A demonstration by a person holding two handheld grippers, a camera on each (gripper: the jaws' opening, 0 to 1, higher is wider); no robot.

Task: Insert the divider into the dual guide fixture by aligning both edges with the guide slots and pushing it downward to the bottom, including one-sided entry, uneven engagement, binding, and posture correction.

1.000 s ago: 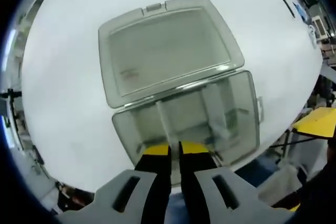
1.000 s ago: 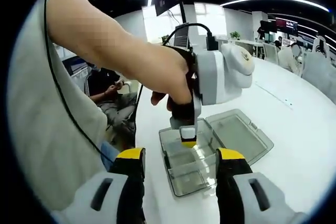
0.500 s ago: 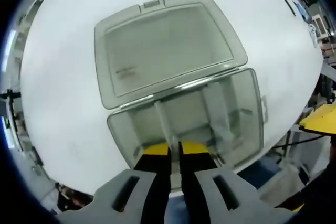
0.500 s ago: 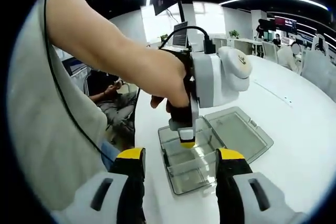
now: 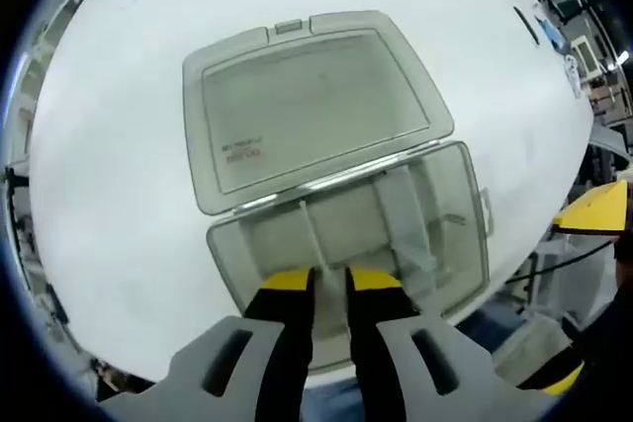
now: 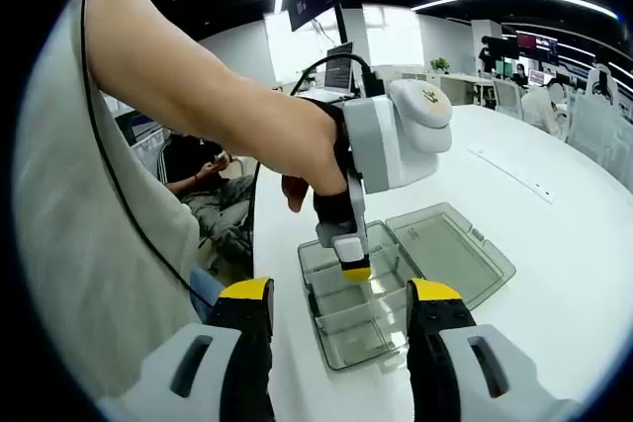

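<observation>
White tabletop (image 5: 109, 195), round-edged, spread across the left gripper view and along the right side of the right gripper view; bare apart from the box.

Clear plastic compartment box (image 5: 346, 234) at frame centre in the left gripper view, hinged lid (image 5: 312, 106) laid open flat in the upper half, tray in the lower half. Same box at lower centre of the right gripper view, between the right tongs' jaws in the picture.

Dividers: one thin clear divider (image 5: 315, 236) upright in the tray, directly above the left tongs' tips; a second, wider divider (image 5: 404, 214) further right. Judged seated or nearly so between the tray's side guides; depth and evenness of engagement not readable through the clear plastic.

Left tongs (image 5: 329, 282), bottom centre: black jaws with yellow tips, a narrow gap between them, straddling the near end of the thin divider. Whether clamped on it or just released: cannot tell. Seen in the right gripper view at centre, tips down in the tray.

Right tongs (image 6: 339, 305), bottom of frame: jaws wide apart, grasping nothing, held above the tabletop.

Progress, as judged: insertion at or near the end; remaining, a check of full bottoming on both edges.

Room: open office, ceiling light strips, a wall screen at top centre, a seated person at middle left.
</observation>
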